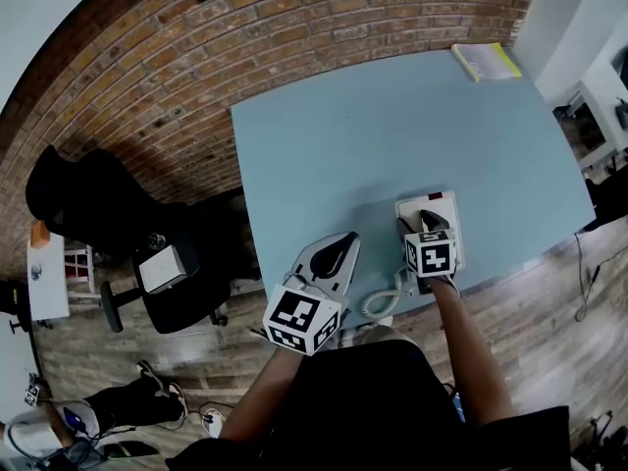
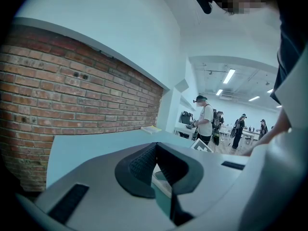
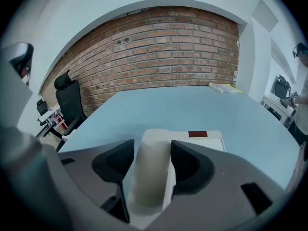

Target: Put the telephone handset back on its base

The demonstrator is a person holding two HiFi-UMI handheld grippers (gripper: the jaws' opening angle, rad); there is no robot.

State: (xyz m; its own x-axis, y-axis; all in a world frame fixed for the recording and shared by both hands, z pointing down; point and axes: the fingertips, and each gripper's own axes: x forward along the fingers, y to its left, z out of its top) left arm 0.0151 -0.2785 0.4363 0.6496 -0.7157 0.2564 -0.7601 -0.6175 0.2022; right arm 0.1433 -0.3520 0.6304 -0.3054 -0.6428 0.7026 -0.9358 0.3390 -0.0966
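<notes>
The right hand-held gripper [image 3: 152, 146] is clenched on the cream handset [image 3: 150, 186]. Its two dark jaws press the handset's sides, and the handset runs lengthwise away between them. The base [image 3: 192, 142] lies on the table [image 1: 373, 135] just ahead of the jaws and a little to their right. The handset's far end reaches over the base's near left edge. From the right gripper view I cannot tell whether the handset already rests in its cradle or hangs just above it. The coiled cord [image 1: 381, 304] loops behind this hand-held gripper, at the table's near edge.

The left hand-held gripper [image 2: 155, 148] is closed with nothing in it, its tips meeting. It hangs well to the left of the right one, by the same near edge, and takes no part.

The step in hand looks like the placing itself: the handset is carried and lined up with the base's left side. The next move likely calls for lowering it straight down until both ends seat, keeping it parallel to the base's long edge. The jaws should part only once it lies flat. The cord could tug it askew if it catches on the table edge.
</notes>
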